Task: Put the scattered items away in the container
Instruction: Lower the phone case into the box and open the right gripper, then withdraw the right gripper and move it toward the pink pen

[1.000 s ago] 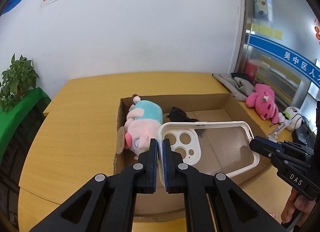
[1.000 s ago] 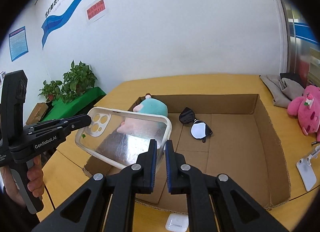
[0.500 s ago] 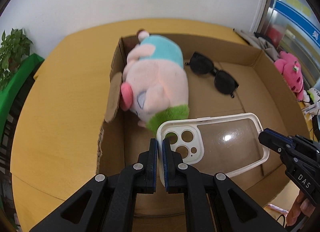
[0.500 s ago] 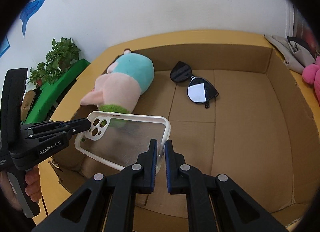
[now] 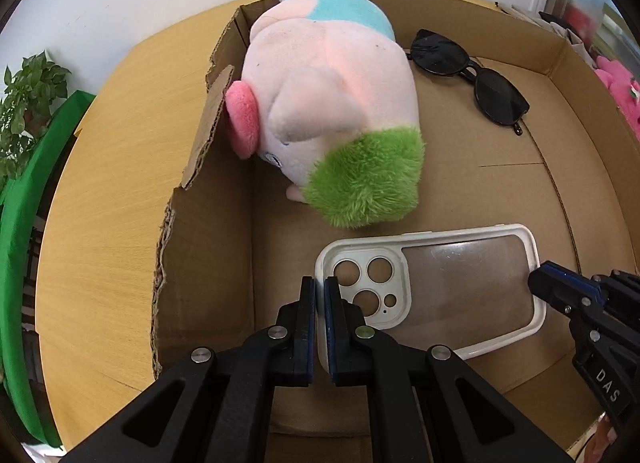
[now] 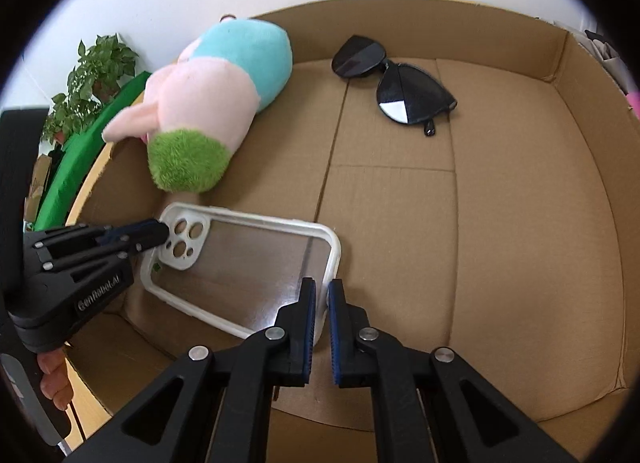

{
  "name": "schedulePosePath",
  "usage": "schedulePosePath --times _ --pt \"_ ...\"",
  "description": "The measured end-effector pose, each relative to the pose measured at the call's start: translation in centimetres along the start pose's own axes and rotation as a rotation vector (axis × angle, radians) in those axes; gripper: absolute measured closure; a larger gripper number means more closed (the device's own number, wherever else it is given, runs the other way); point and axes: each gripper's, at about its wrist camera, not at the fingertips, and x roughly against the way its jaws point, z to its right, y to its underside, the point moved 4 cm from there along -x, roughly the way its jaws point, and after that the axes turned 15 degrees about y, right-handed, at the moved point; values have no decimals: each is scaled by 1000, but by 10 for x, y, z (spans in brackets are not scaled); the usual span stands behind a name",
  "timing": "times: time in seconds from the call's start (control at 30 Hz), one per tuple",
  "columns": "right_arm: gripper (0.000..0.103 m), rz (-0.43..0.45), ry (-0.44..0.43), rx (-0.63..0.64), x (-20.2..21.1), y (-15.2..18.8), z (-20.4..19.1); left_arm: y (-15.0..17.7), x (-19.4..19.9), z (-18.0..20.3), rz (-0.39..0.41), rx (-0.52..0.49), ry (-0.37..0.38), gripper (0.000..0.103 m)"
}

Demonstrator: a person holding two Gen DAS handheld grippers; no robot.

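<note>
A clear phone case [image 5: 460, 287] with a white rim is held low inside the cardboard box [image 5: 200, 263], near its front left corner. My left gripper [image 5: 319, 295] is shut on the case's camera end. My right gripper [image 6: 322, 299] is shut on the opposite end of the case [image 6: 248, 259]. The right gripper also shows in the left wrist view [image 5: 540, 283], and the left gripper in the right wrist view [image 6: 160, 231]. A pink plush pig [image 5: 336, 111] with blue shirt and green end lies in the box, as do black sunglasses [image 5: 472, 75].
The box [image 6: 520, 223] stands on a yellow wooden table [image 5: 112, 183]. Its right half has a bare floor. A torn flap [image 5: 208, 123] sticks up on the left wall. A green plant [image 5: 28, 103] stands left of the table. A pink plush [image 5: 620, 83] lies outside at right.
Both grippers have carried the phone case forward and down, from above the box's front edge to low inside the box near the plush pig.
</note>
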Motion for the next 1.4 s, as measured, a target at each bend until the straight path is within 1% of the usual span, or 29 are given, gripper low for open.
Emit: schedulePosePath --times 0.07,0.1,0.13,0.17,0.2,0.23,0.27,0.3,0.37,0.4,0.47,0.5,0.53,0.6,0.7,0.83,0.97,1.1,1.2,1.27,1.4 --pt "93 -8 -5 8 0 0 -2 0 1 0 8 8 3 99" --pt "93 -14 -8 6 1 0 -2 1 5 1 23 14 18 99" --pt "93 -17 -13 0 2 -1 -1 2 9 2 41 16 31 94" --pt "87 -20 -22 -8 3 -1 1 2 15 3 61 16 40 78" --pt "81 -12 -43 -22 8 0 3 4 24 4 94 17 47 66" --pt "70 3 -46 -29 12 -1 5 6 33 5 127 18 50 43" --pt "61 43 -43 -36 23 0 9 9 44 6 169 20 56 27" --pt "57 85 -45 -40 36 2 12 14 58 9 220 19 66 24" --pt "42 161 -50 -50 61 8 17 25 86 16 319 10 92 19" --pt "39 208 -39 -53 76 14 21 32 99 21 369 2 105 17" --pt "29 296 -12 -50 105 27 27 46 121 33 453 -10 117 2" --pt "28 334 -2 -42 117 35 29 54 131 38 504 -14 122 0" --pt "26 369 13 -35 129 45 31 62 140 44 551 -18 127 0" --pt "25 415 47 -31 144 64 36 76 150 59 618 -25 145 0" --pt "25 423 80 -43 149 83 47 89 156 79 668 -16 181 0" --pt "25 424 157 -34 150 100 58 107 153 104 683 -57 176 0" --pt "25 442 188 -29 155 115 69 123 149 123 686 -71 186 0" --pt "25 452 194 -35 159 124 76 129 148 131 691 -72 193 0" --pt "25 460 192 -30 160 127 78 131 148 133 698 -84 175 0" --pt "25 466 196 -17 161 128 77 131 149 131 708 -82 166 0" --pt "25 474 191 -5 161 128 73 130 148 123 709 -59 171 0"
